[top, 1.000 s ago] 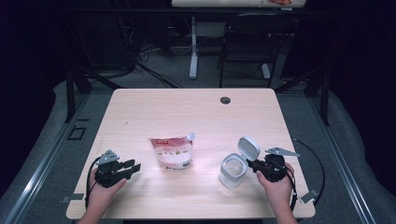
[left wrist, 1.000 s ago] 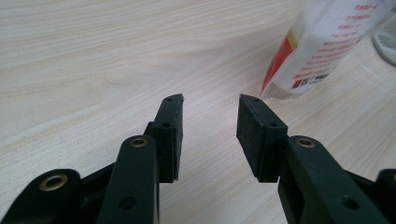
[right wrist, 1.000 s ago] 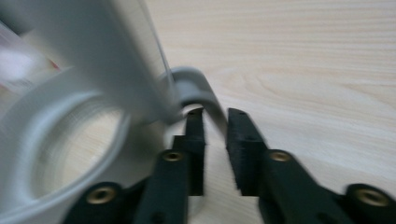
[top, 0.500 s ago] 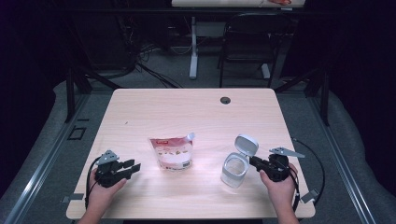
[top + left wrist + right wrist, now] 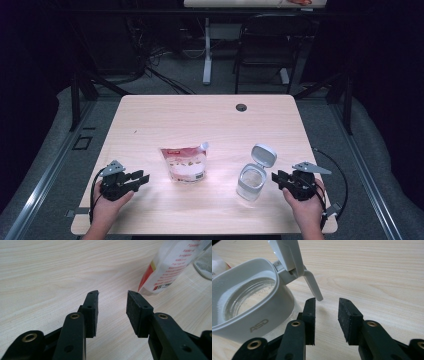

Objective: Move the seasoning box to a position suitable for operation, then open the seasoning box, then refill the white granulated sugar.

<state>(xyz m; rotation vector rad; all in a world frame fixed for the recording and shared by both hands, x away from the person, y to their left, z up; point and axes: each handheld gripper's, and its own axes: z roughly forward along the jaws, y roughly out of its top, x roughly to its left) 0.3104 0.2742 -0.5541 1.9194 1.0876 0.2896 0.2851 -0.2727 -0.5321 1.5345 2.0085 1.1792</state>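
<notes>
A red-and-white pouch lies flat at the middle of the wooden table. To its right stands a glass jar with its white flip lid swung up. My right gripper sits just right of the jar. Its jaws have just been opening and nothing is between them. In the right gripper view the gripper points past the jar, and the lid's lever tab hangs just ahead of one fingertip. My left gripper rests open and empty left of the pouch, also seen as the gripper.
A round cable hole sits near the table's far edge. Cables trail from both grippers toward the front corners. A chair and desk legs stand on the floor beyond the table.
The right gripper's jaws have spread apart beside the jar, which stays standing with its lid up. The left gripper and the pouch have not moved.
</notes>
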